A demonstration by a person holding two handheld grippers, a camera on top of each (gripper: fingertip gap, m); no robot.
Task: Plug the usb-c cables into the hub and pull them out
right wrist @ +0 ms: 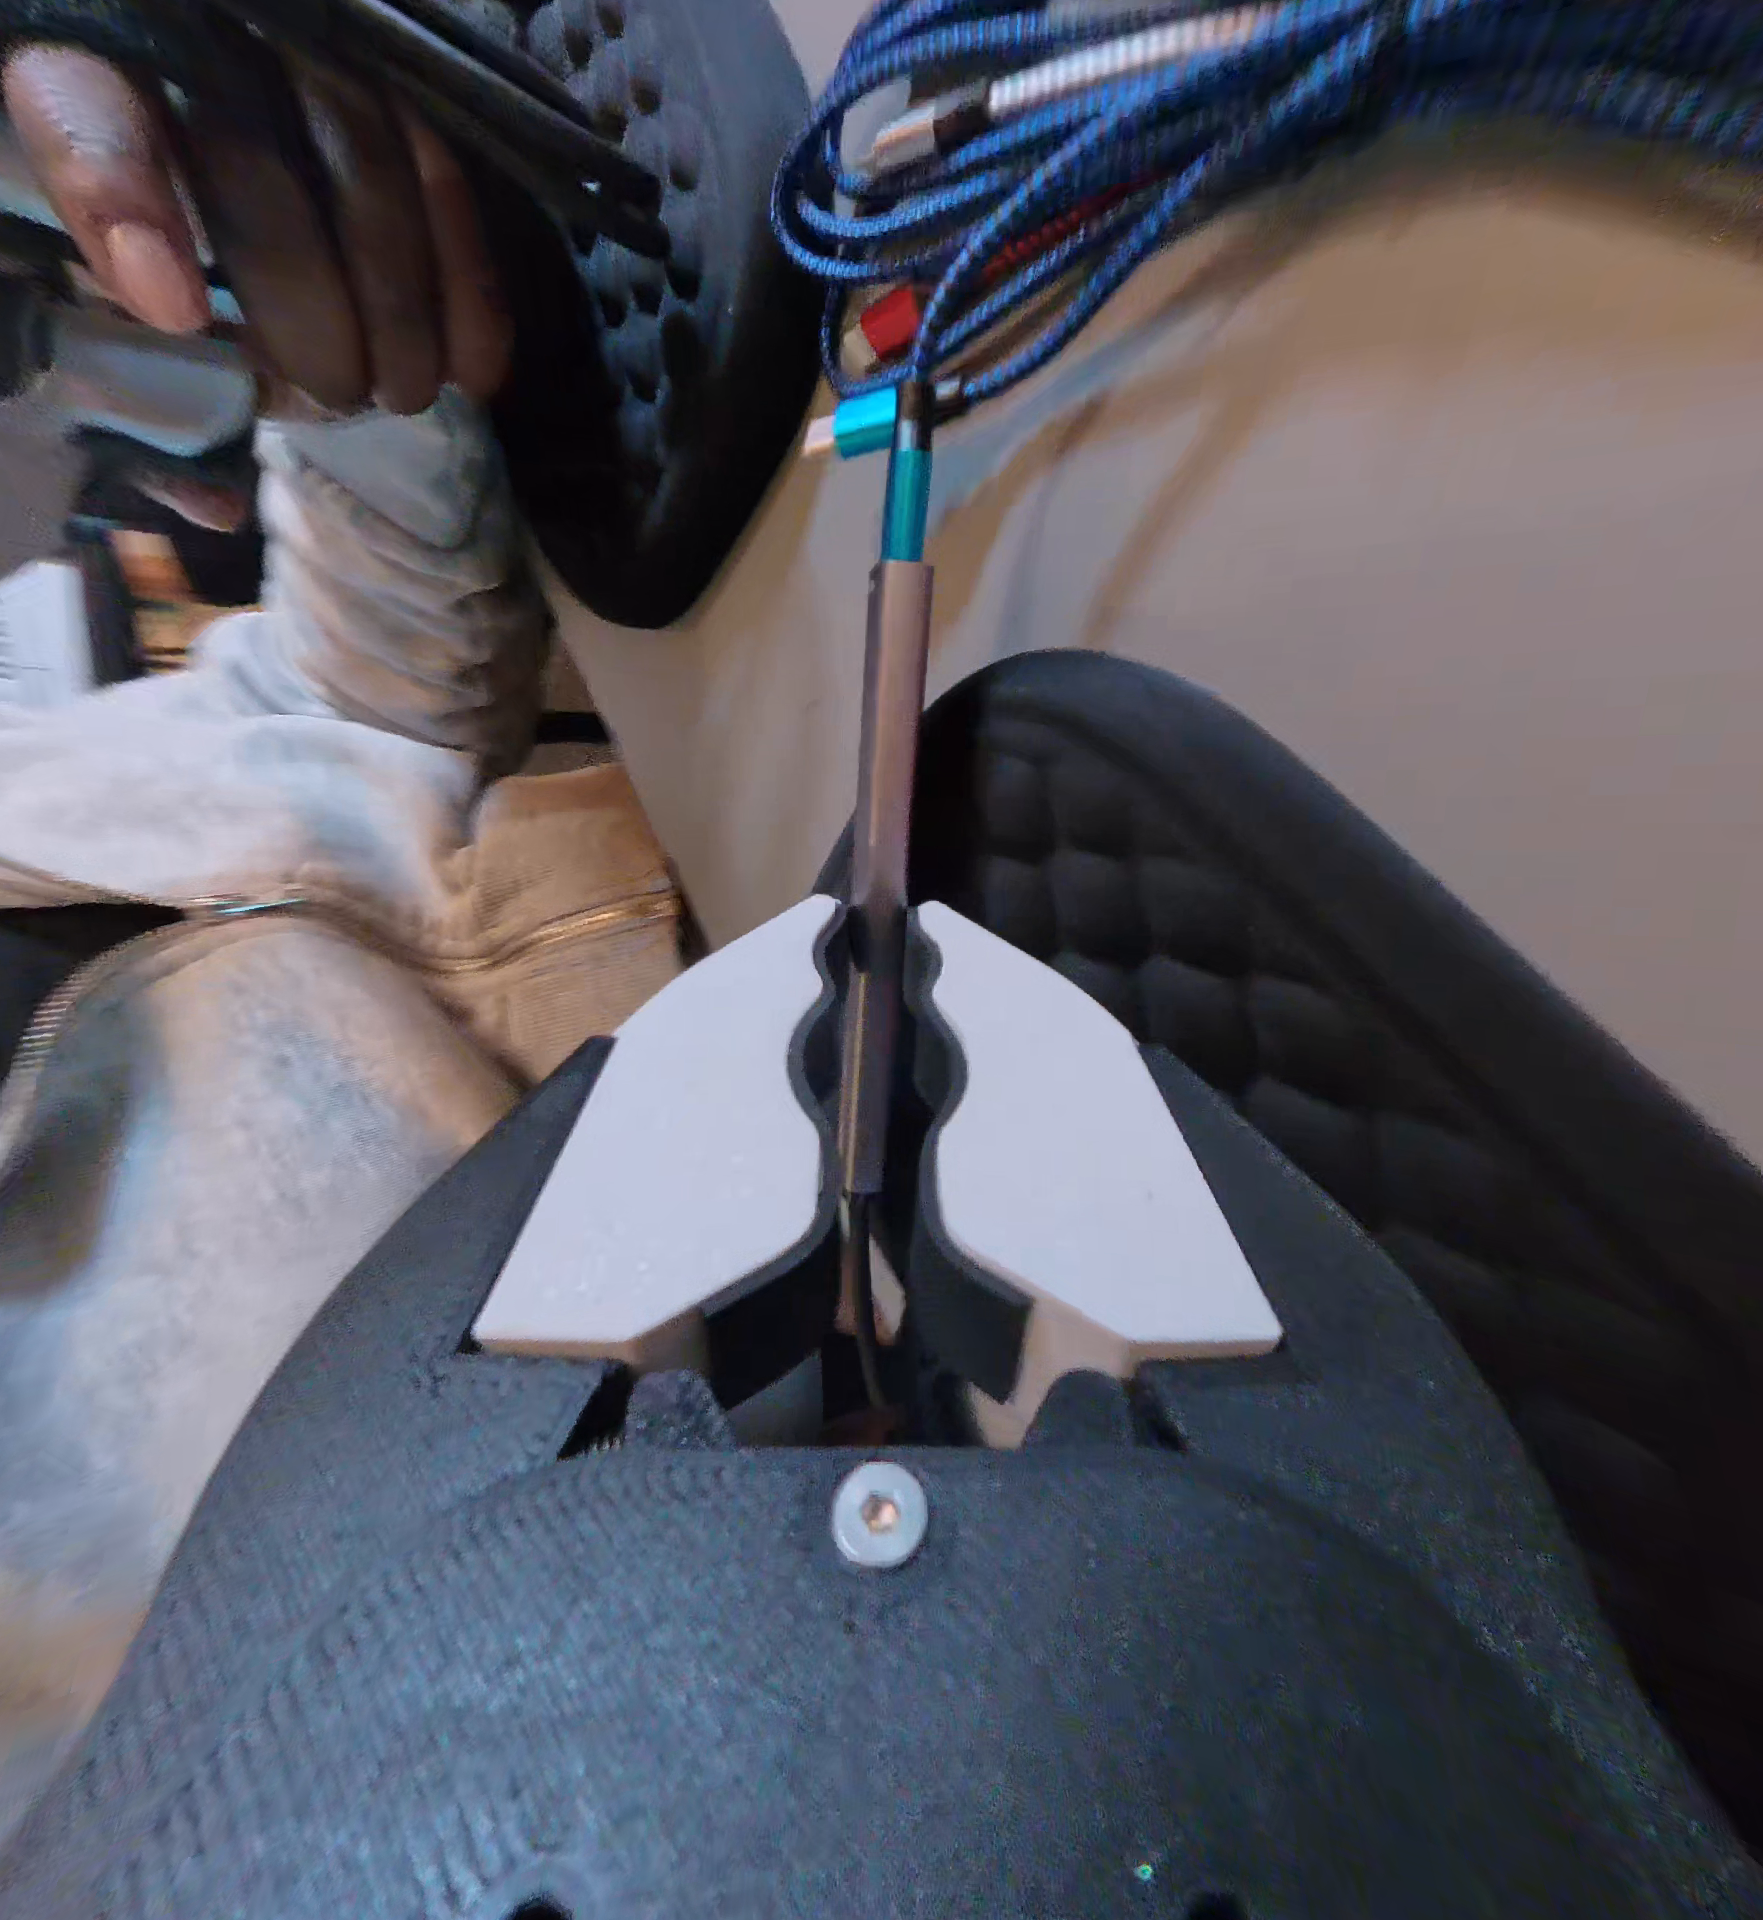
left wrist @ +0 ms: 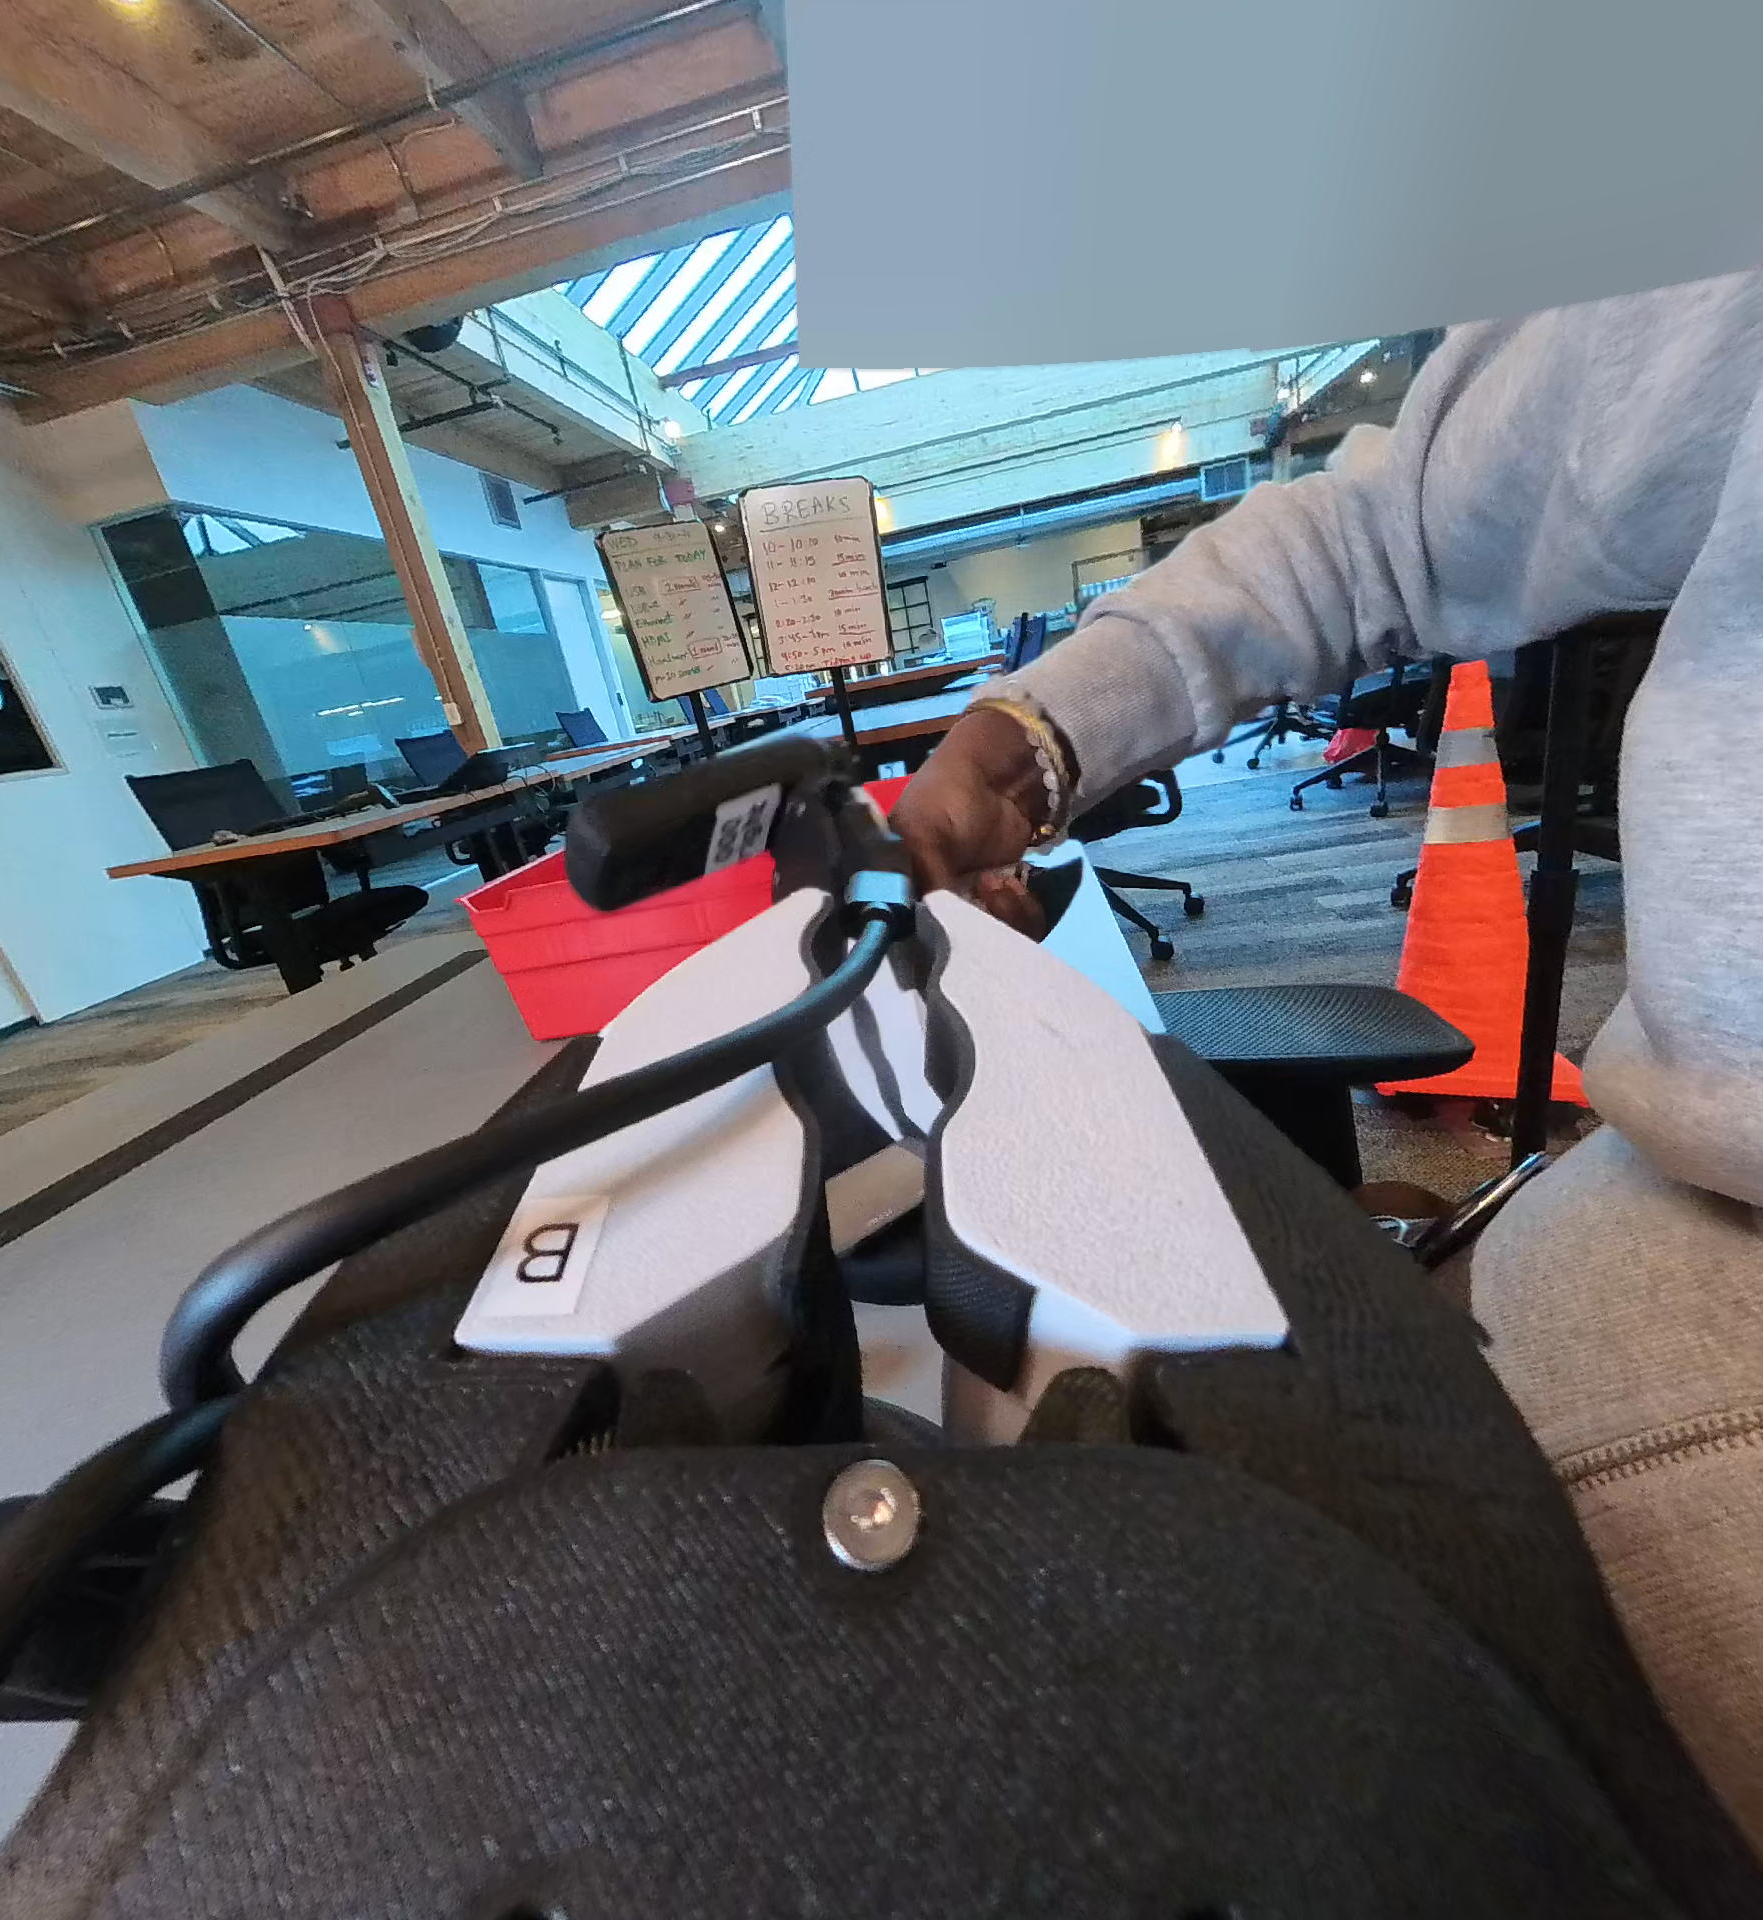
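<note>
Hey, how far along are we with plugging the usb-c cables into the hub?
Done: one teal-tipped plug looks seated in the end of the hub.

In hand: the right gripper is shut on the hub, and the left gripper is shut on a black cable.

Left: more blue braided cables lie loose with free plugs; whether earlier rounds happened cannot be told.

From the left wrist view, the left gripper [left wrist: 872,925] sits at centre with a cable [left wrist: 648,1081] running off toward 8 o'clock. A bin [left wrist: 586,945] lies behind at 11 o'clock, whiteboards [left wrist: 742,592] beyond at 12, a cone [left wrist: 1469,862] at 2.
</note>
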